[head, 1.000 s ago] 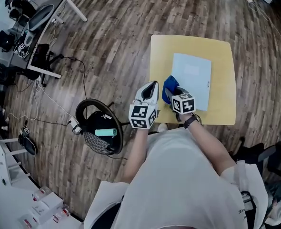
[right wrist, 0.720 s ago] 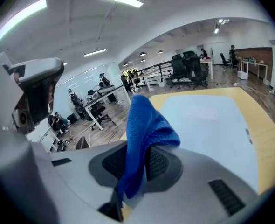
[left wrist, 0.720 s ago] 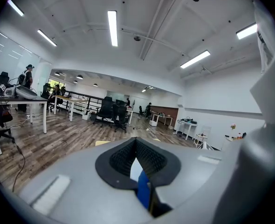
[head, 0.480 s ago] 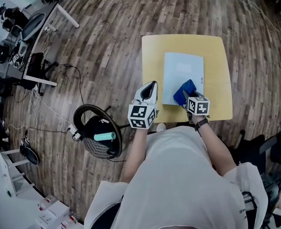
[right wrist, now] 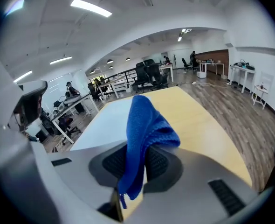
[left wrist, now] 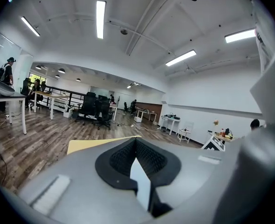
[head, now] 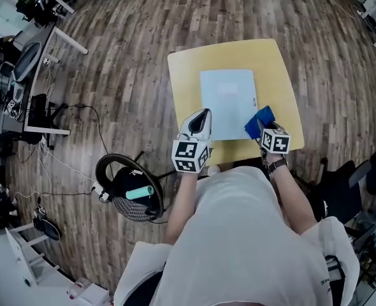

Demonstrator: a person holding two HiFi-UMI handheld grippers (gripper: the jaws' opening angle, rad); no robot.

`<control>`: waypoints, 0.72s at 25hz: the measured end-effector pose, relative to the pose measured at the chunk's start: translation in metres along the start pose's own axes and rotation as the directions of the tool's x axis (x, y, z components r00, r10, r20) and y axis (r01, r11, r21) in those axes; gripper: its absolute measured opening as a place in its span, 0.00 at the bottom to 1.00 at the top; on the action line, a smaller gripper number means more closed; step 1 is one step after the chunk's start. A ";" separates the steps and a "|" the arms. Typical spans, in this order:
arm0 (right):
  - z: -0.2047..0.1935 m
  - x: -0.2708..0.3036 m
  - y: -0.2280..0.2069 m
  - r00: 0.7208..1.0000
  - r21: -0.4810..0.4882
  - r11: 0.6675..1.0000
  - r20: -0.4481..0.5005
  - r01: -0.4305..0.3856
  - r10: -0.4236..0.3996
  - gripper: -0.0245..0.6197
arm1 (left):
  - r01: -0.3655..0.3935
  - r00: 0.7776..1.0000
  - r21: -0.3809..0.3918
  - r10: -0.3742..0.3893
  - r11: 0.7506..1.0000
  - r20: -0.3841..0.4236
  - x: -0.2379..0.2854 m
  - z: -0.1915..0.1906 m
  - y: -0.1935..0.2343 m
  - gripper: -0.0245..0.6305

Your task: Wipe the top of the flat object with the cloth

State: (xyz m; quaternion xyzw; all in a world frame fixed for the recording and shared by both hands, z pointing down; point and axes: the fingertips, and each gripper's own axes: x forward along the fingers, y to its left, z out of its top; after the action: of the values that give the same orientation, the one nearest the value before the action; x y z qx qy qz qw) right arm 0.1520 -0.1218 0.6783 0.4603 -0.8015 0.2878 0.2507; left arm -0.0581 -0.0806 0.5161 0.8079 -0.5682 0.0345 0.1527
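Cloth [head: 261,115], blue knit, clamped between jaws of right gripper [head: 265,130], bunched above near right corner of pale blue flat sheet [head: 227,97] lying centred on yellow table [head: 188,69]. Left gripper [head: 202,115] just beside sheet's near left corner, jaws closed together on nothing. For a good wipe, probably: lower cloth until spread flat on sheet, sweep in overlapping strokes from near edge toward far edge, keep clamp firm, steady sheet's corner with left gripper against sliding.
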 end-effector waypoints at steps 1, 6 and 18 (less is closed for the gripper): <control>0.003 0.000 0.001 1.000 0.014 1.000 0.006 -0.005 0.005 0.14 | -0.002 1.000 0.004 0.002 1.000 0.000 0.000 0.000 -0.001 0.05; 0.031 0.002 0.057 0.989 0.002 0.990 0.051 -0.140 0.140 0.14 | -0.081 0.997 0.009 0.081 0.997 0.005 -0.022 0.001 0.019 0.05; -0.004 0.042 0.274 0.845 -0.138 0.834 -0.127 -0.534 0.520 0.14 | -0.316 0.948 -0.081 0.318 0.945 0.015 -0.105 -0.012 0.087 0.05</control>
State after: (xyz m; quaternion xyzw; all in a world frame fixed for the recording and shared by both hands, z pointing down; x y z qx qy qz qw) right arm -0.1084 -0.0313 0.6461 0.1865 -0.9072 0.2963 0.2333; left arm -0.1747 -0.0090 0.5218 0.7000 -0.6935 0.0253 0.1685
